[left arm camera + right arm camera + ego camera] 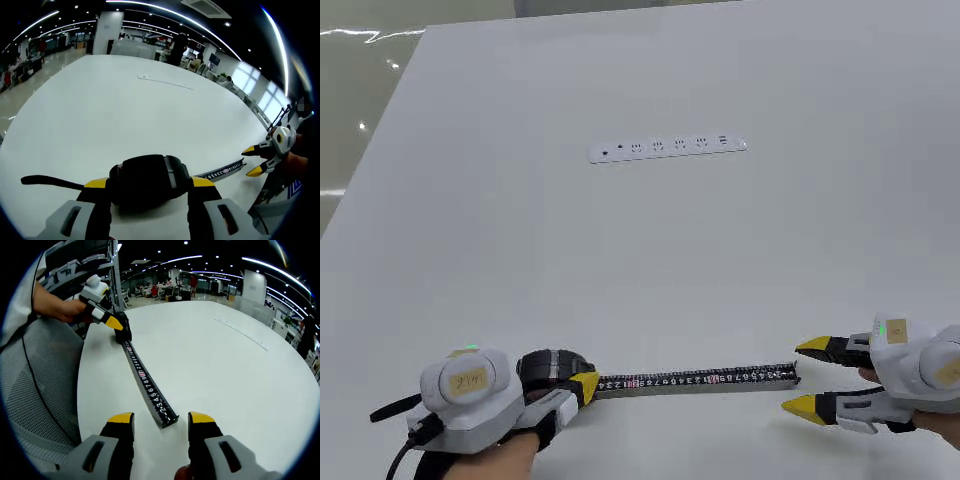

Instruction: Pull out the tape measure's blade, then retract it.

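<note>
Plainly white workbench [650,250], tape measure [555,370] (office [165,290] beyond)

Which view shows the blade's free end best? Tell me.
Right gripper view: the blade's free end is close, with readable numerals. Head view shows it smaller; left gripper view shows it tiny and distant.

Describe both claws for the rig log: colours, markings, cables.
The left claw and right claw match: rounded white-grey housings, black jaws with yellow tips, tan label stickers and a small green light on top. The left one's label has handwriting too small to read. A black cable trails from the left housing.
</note>
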{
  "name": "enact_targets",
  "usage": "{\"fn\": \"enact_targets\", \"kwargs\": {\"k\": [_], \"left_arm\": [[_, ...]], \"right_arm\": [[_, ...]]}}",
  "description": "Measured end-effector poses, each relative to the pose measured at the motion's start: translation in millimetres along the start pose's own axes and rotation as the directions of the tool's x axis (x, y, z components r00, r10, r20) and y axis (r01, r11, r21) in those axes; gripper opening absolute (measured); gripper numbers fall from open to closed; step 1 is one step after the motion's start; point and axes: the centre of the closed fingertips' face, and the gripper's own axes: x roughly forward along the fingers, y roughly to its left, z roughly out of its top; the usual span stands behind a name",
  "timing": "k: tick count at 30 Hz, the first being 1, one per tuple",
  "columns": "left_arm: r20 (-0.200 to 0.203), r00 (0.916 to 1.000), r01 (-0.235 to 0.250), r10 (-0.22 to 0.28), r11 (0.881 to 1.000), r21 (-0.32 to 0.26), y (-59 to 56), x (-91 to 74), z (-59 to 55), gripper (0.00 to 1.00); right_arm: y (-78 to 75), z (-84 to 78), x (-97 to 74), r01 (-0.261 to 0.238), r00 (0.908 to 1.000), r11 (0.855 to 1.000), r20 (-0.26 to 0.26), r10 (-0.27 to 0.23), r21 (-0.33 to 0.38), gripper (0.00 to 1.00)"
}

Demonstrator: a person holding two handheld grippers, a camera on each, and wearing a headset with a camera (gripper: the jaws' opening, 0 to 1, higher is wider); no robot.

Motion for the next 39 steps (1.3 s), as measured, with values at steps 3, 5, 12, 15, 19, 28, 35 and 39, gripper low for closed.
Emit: {"fn": "enact_targets", "kwargs": {"k": [3,5,12,15,19,28,35,39], "left_arm": [[-0.002,1.0,0.0,0.0,1.0,0.0,-0.2,0.0,-0.1,0.59],[-0.001,1.0,0.001,-0.001,1.0,0.0,-0.3,-0.2,-0.1,0.59],[0.0,1.0,0.005,-0.005,1.0,0.001,-0.7,-0.6,0.0,0.59],[-0.002,1.0,0.006,-0.006,1.0,0.002,-0.7,-0.5,-0.1,0.59],[-0.003,1.0,0.007,-0.007,1.0,0.001,-1.1,-0.6,-0.3,0.59],[-0.004,1.0,0.005,-0.005,1.0,0.0,-1.0,-0.6,-0.6,0.59],[-0.012,0.9999,0.003,-0.003,1.0,-0.002,-0.7,-0.3,-1.0,0.58],[-0.021,0.9998,-0.003,0.003,1.0,0.0,-0.8,-0.2,-1.0,0.58]], "right_arm": [[-1.5,-0.6,2.0,-0.007,1.0,1.0,0.0,0.007,-0.006,0.4],[-2.1,-0.7,3.8,-0.013,0.9999,1.0,0.002,0.013,-0.014,0.38],[-1.9,-3.8,9.3,-0.03,0.9995,0.999,0.001,0.03,-0.017,0.33],[-1.8,-4.4,9.6,-0.035,0.9994,0.999,0.001,0.035,-0.018,0.3],[-3.1,-5.0,9.5,-0.036,0.9994,0.999,0.0,0.036,-0.023,0.28],[-4.4,-8.6,10.7,-0.043,0.9991,0.999,-0.007,0.043,-0.032,0.24],[-5.7,-9.5,11.5,-0.047,0.9988,0.998,-0.011,0.047,-0.044,0.18],[-7.0,-10.1,11.6,-0.05,0.9987,0.997,-0.008,0.05,-0.051,0.15]]}}
